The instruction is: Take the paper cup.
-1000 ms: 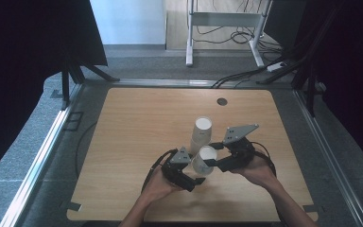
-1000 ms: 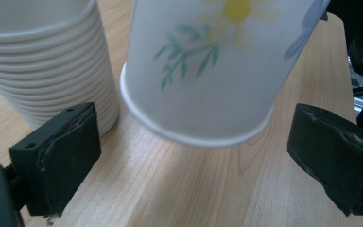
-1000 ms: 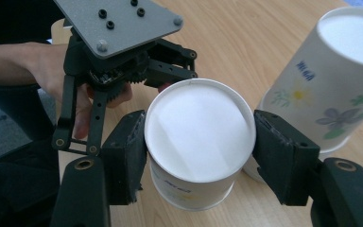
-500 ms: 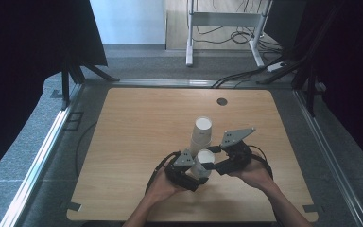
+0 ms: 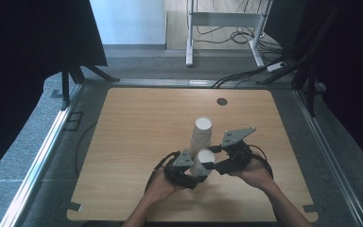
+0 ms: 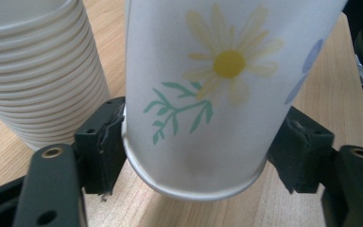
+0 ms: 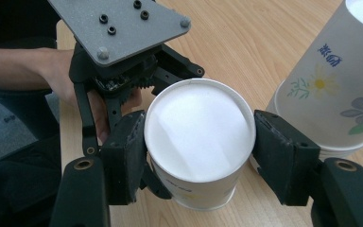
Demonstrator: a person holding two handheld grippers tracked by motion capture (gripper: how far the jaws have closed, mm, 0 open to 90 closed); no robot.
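A paper cup [image 5: 205, 158] printed with a daisy [image 6: 227, 64] is held upside down just above the table, its white base [image 7: 198, 132] facing up. My right gripper [image 7: 198, 156] is shut on it near the base. My left gripper [image 6: 198, 142] has just been closing around the same cup near its rim, and its pads [image 6: 105, 142] now touch both sides. In the high view the left gripper [image 5: 191, 171] and right gripper [image 5: 213, 164] meet at the cup, near the table's front. A stack of upturned flowered cups [image 5: 201, 132] stands right behind.
The wooden table [image 5: 137, 142] has a small dark round cap [image 5: 222, 101] near its far edge. The cup stack [image 6: 38, 71] stands close beside the held cup. A metal rail [image 5: 42, 156] runs along the left side. Cables and a stand's legs lie on the floor beyond.
The left gripper's jaws have closed in from wide open onto the cup. Both hands and the cup stack have stayed where they were.
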